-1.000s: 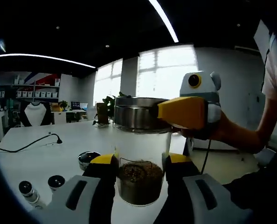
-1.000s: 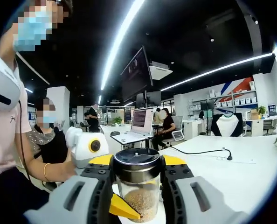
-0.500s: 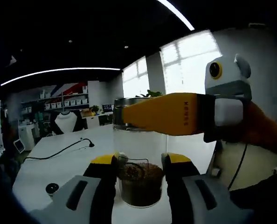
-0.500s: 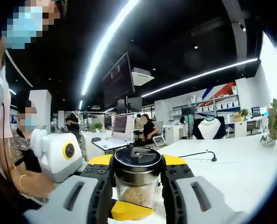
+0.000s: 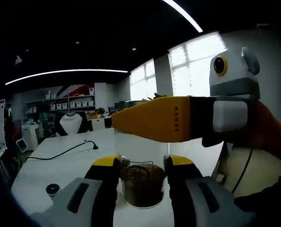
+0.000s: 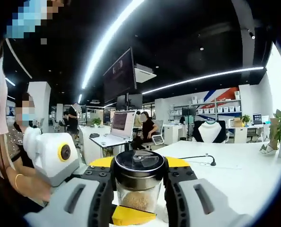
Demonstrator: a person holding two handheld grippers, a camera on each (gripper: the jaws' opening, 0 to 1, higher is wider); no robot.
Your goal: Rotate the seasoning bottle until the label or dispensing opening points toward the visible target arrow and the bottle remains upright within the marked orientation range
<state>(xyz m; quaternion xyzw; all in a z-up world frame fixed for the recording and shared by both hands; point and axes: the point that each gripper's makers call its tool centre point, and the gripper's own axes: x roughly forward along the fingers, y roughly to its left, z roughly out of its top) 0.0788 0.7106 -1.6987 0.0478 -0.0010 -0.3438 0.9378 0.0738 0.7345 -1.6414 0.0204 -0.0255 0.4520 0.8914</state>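
Behind your hands stretches a bright open office, and a white worktop (image 5: 50,165) carries a black cable (image 5: 60,152) and a small dark-capped jar (image 5: 52,190). Your left gripper (image 5: 141,165) has its yellow-tipped fingers (image 5: 106,163) pinching the lower glass body of the seasoning bottle (image 5: 141,184), which stands upright with brown grains in its base. Your right gripper (image 6: 139,168) comes in across the left gripper view at the height of the bottle's cap; in the right gripper view its fingers (image 6: 176,163) are closed on the steel band of the bottle's cap (image 6: 139,163), whose dark top faces up. People sit at desks with a laptop (image 6: 121,124) beyond
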